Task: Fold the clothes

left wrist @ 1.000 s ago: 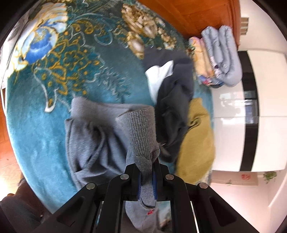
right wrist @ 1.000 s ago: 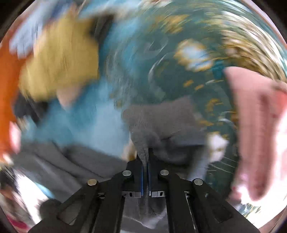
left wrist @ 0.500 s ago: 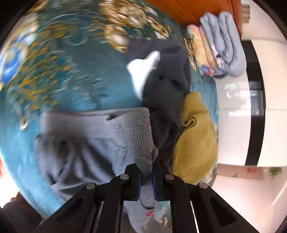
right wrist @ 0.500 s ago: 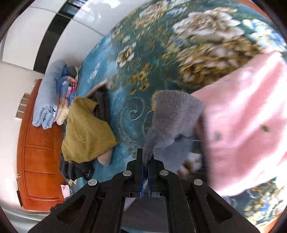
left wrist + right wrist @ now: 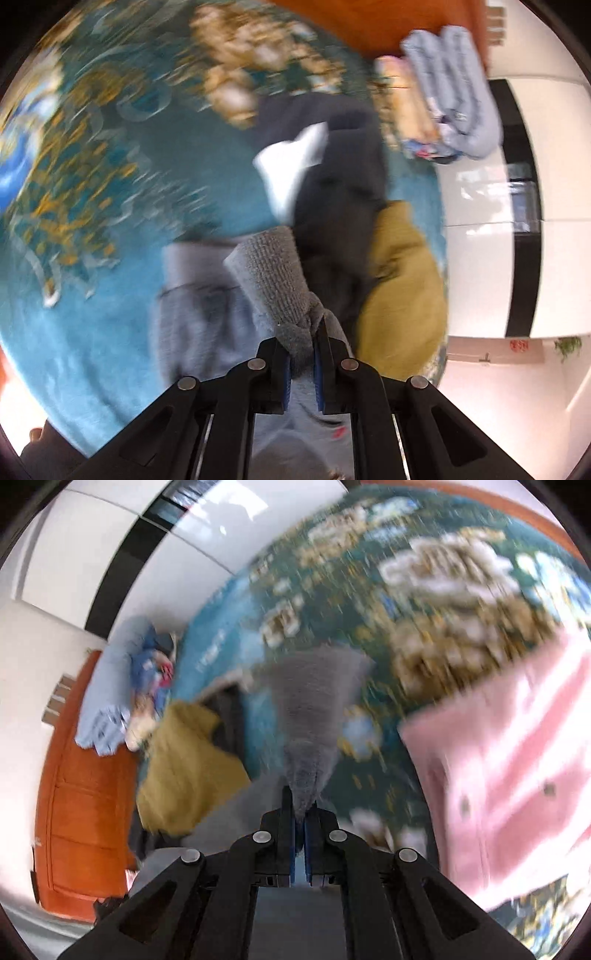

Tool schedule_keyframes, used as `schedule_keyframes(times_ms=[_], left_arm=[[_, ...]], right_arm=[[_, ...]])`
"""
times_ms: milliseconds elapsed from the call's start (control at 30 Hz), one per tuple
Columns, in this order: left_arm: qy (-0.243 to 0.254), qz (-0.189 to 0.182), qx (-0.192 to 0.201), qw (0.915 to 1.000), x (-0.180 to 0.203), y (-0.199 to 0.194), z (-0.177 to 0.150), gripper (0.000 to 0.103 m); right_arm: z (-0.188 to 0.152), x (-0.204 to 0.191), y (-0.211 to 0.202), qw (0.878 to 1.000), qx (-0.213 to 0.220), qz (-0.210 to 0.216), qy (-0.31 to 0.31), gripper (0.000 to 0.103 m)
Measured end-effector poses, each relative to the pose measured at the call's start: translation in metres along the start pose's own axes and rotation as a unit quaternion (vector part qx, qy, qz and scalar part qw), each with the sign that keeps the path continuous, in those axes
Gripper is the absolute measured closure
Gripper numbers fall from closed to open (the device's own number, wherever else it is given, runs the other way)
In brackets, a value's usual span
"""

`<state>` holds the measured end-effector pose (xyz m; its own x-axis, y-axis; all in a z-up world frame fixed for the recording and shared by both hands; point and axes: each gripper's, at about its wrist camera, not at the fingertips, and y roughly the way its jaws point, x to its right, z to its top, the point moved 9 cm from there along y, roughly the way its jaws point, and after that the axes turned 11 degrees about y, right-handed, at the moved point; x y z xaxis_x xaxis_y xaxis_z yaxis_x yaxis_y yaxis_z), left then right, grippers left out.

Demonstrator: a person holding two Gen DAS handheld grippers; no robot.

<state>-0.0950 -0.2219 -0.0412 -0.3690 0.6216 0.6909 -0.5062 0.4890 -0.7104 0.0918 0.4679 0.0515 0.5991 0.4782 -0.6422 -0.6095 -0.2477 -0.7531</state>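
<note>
My left gripper pinches the grey sweater's ribbed edge; my right gripper clamps another edge, lifting it above the rug. Its small red mark is unreadable.

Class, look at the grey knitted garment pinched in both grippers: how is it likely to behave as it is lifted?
The grey knitted garment probably flops: it bunches at the left gripper and fans out from the right gripper. Its ribbed knit likely resists slipping.
</note>
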Motion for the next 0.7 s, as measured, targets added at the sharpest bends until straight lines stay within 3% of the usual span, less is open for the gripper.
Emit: schedule_keyframes(times_ms=[67,167,333,400,467,533,633,700], left_arm=[[-0.008,0.014,-0.01,0.9998,-0.019,0.002,-0.008,0.093],[0.0,0.007,-0.014,0.9999,-0.016,-0.002,-0.009,0.093],[0.054,-0.064,0.018,0.9963,0.031,-0.024,0.008,0.093],[0.067,-0.067,0.027,0.9951,0.034,-0.026,0.012,0.093],[0.076,-0.024,0.011,0.9967,0.014,-0.016,0.007,0.093],[0.049,0.016,-0.018,0.9985,-0.023,0.005,-0.003,0.093],[0.014,0.025,-0.024,0.9993,-0.056,0.017,-0.013,0.093],[0.017,0.033,-0.027,0.999,-0.065,0.021,-0.015,0.092]], right_arm=[[-0.022,0.017,0.003,1.0,-0.024,-0.017,-0.003,0.1],[-0.043,0.033,0.0,0.998,-0.044,-0.037,-0.001,0.1],[-0.045,0.018,-0.038,0.999,-0.005,-0.019,-0.028,0.1],[-0.054,0.014,-0.052,0.998,0.008,-0.024,-0.056,0.1],[-0.072,0.027,-0.049,0.998,-0.014,-0.04,-0.056,0.1],[-0.101,0.061,-0.031,0.995,-0.06,-0.075,-0.03,0.1],[-0.137,0.108,-0.006,0.987,-0.112,-0.114,0.028,0.1],[-0.152,0.124,0.003,0.981,-0.135,-0.127,0.052,0.1]])
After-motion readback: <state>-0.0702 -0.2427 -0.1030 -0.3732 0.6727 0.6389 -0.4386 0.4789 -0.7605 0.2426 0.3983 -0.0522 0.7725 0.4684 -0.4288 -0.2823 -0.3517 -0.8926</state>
